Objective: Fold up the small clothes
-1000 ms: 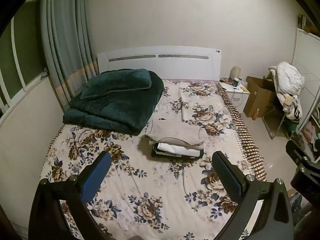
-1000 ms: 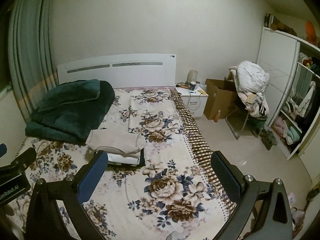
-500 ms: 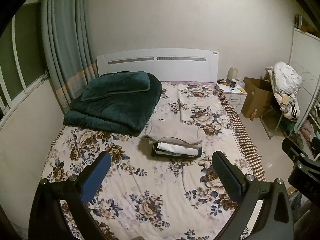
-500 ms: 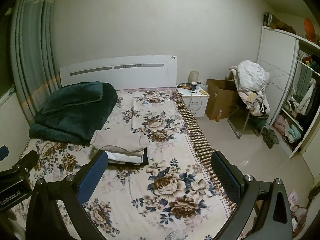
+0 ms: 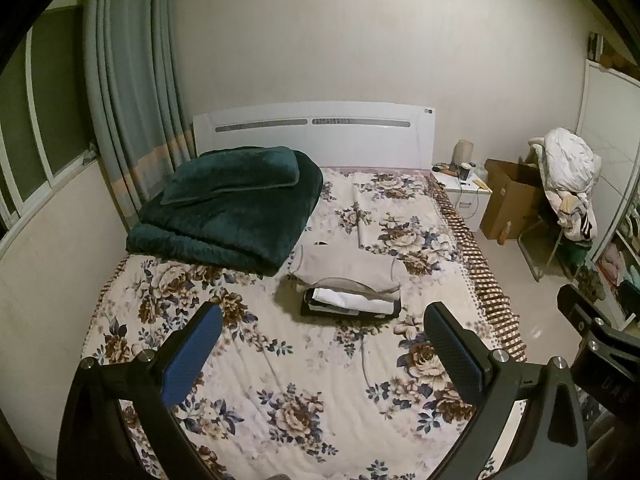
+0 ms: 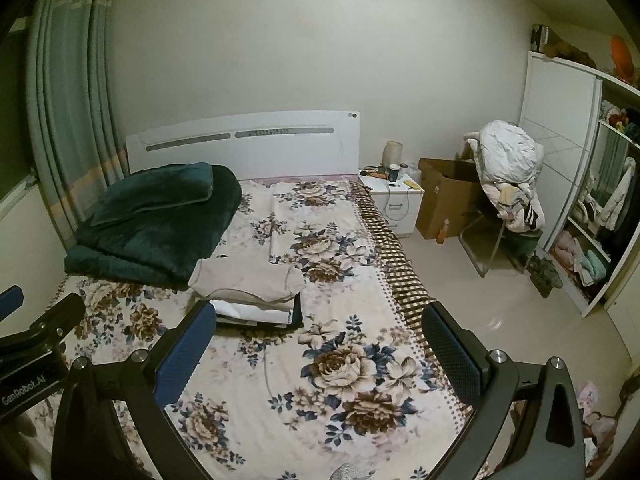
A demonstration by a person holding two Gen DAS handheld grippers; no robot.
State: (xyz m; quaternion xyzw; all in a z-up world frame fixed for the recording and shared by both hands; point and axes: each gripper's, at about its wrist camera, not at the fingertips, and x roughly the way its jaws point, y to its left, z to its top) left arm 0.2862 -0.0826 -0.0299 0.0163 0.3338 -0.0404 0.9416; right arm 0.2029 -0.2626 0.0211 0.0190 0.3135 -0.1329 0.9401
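Bedroom, dim light, floral-sheet bed (image 5: 304, 380) fills both views under your grippers. The stack of folded clothes (image 5: 348, 286) sits mid-bed, at about 12 o'clock from the left gripper (image 5: 320, 344) and at about 11 o'clock from the right gripper (image 6: 316, 340). Beige garment (image 6: 248, 278) on top, white folded pieces under it, a dark item at the bottom edge. In the right wrist view the blue left finger pad (image 6: 186, 350) overlaps the stack's near left corner in frame; cannot tell if it touches, looks above it.

Your left gripper hangs over the bed with jaws spread wide, nothing between them. Your right gripper is the same: jaws wide apart, nothing held. Part of the right tool shows at 3 o'clock in the left wrist view, part of the left tool at 9 o'clock in the right wrist view.

Just beyond the stack, at 10 to 11 o'clock, a folded dark green blanket (image 5: 236, 216) with a matching pillow (image 5: 236, 178) on top, touching the stack's far left side. White headboard (image 5: 312, 136) at 12. Curtain (image 5: 132, 92) and window at 10. White nightstand (image 6: 394, 200) at 1 o'clock beside the bed, small clutter on top, then a cardboard box (image 6: 448, 200), a chair piled with white clothes (image 6: 508, 160), and an open wardrobe (image 6: 592, 208) at 3 o'clock.
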